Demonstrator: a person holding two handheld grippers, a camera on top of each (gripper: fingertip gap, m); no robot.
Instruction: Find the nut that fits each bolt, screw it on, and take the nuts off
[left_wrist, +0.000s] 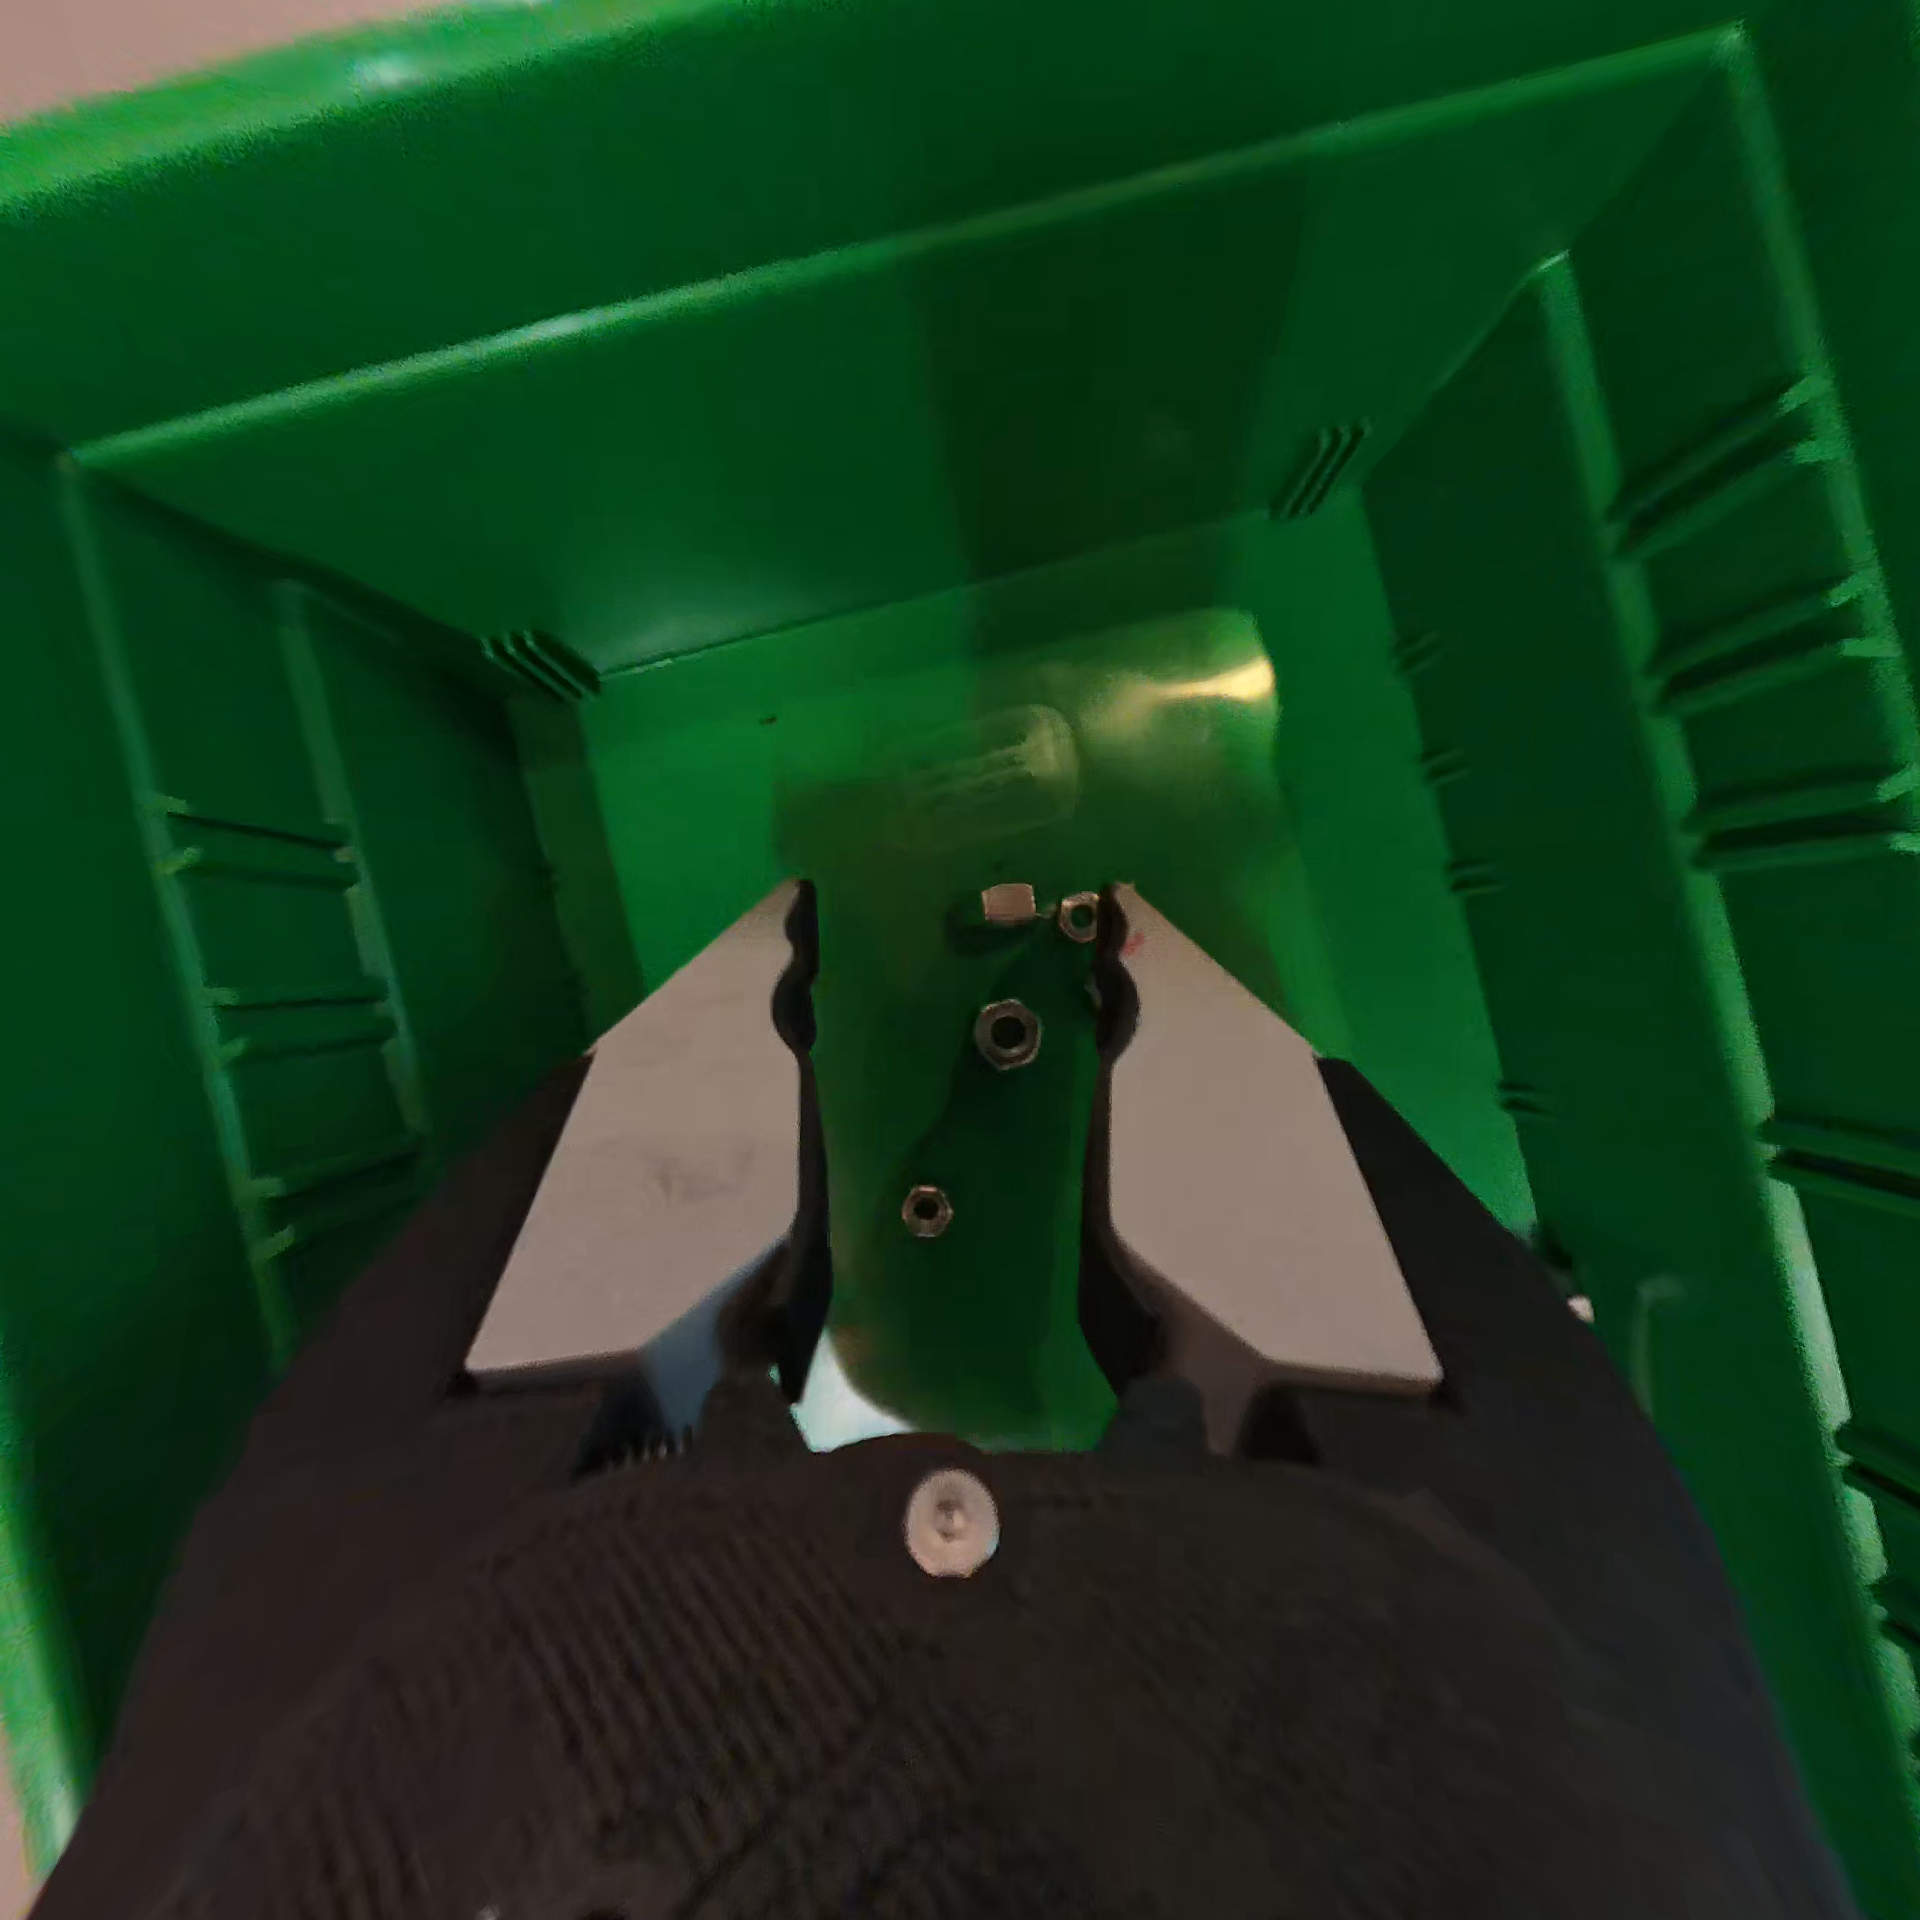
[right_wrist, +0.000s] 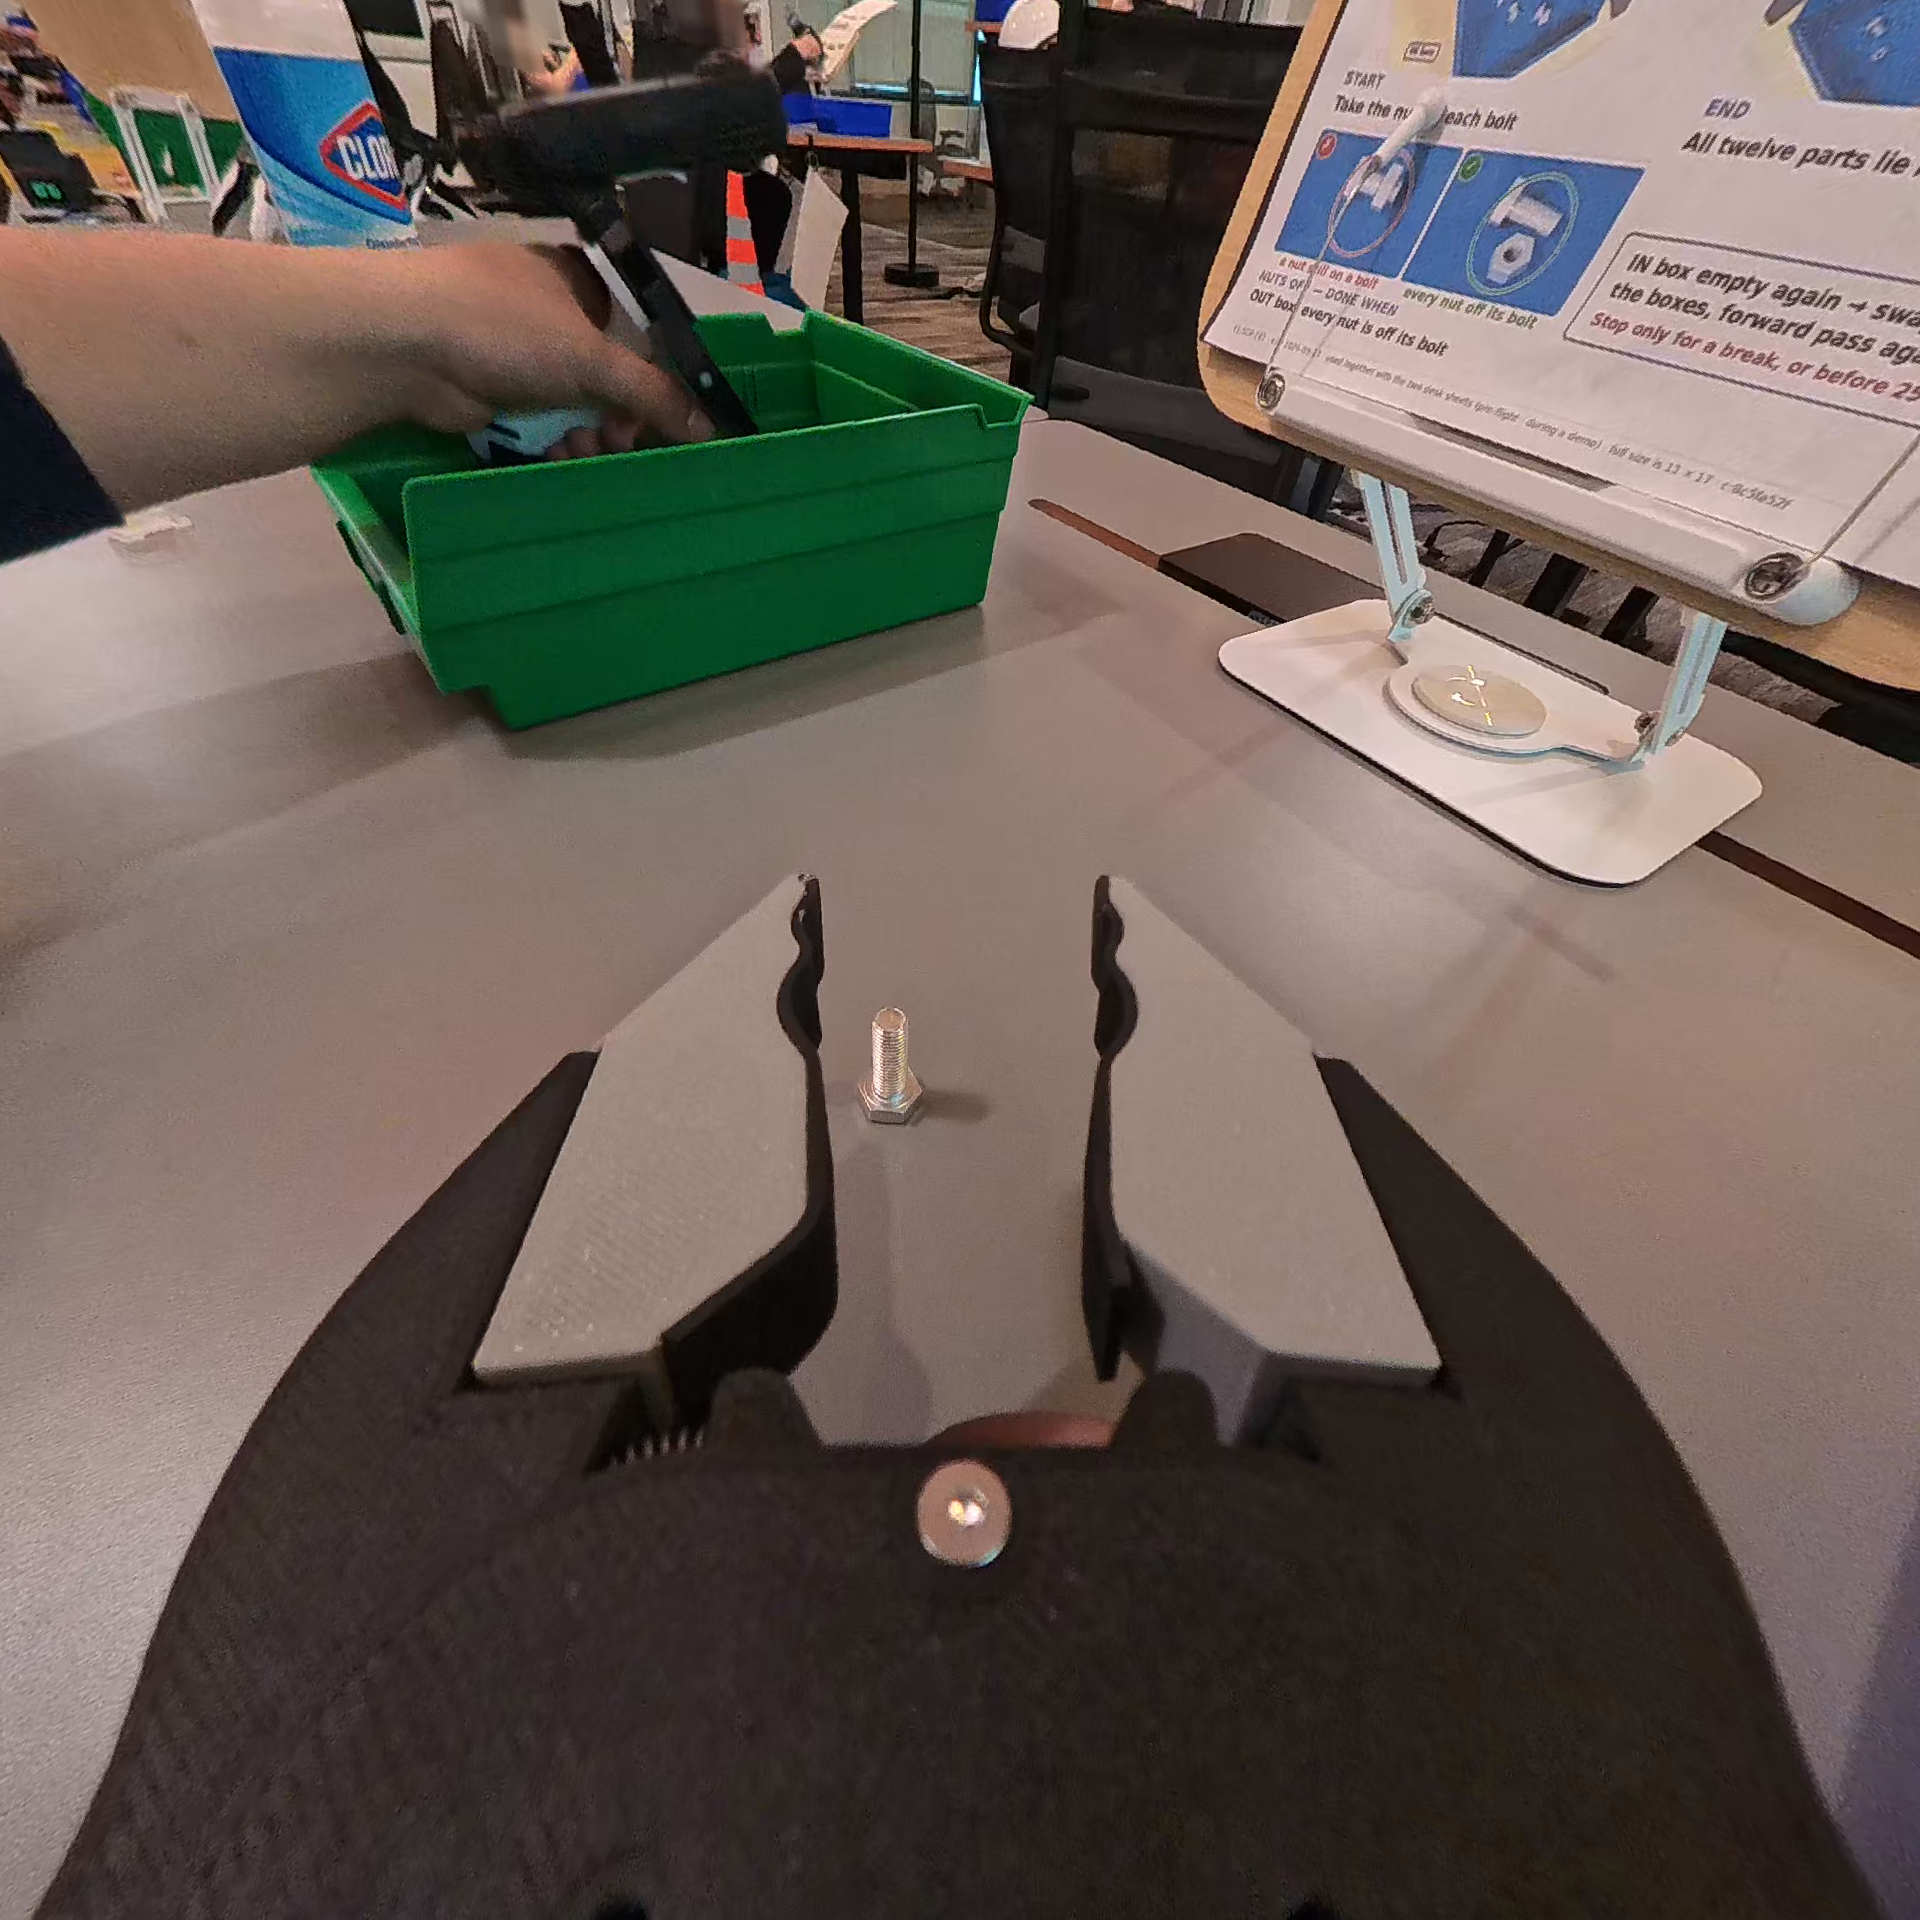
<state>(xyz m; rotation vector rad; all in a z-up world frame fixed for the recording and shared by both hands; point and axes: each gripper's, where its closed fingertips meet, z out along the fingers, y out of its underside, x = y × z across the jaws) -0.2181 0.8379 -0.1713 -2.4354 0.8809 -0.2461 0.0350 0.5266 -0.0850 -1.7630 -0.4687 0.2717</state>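
Reaching into the bin (left_wrist: 1039, 312) for a nut while a bolt (right_wrist: 889, 1070) waits on the table (right_wrist: 1039, 779).

Left gripper (left_wrist: 961, 914) – jaws wide, holding nothing – points down into the green bin, where four nuts lie loose on the floor: a small nut (left_wrist: 926, 1210) nearest, a larger nut (left_wrist: 1008, 1034) beyond it, and two more at the fingertips, one blurred. Judged a selection step, the tongs spread to straddle a candidate. Right gripper (right_wrist: 958, 904) – also wide and empty – hovers low over the grey table with the bolt standing on its head between the fingers, touching neither; upright, the thread is left free to receive a nut.
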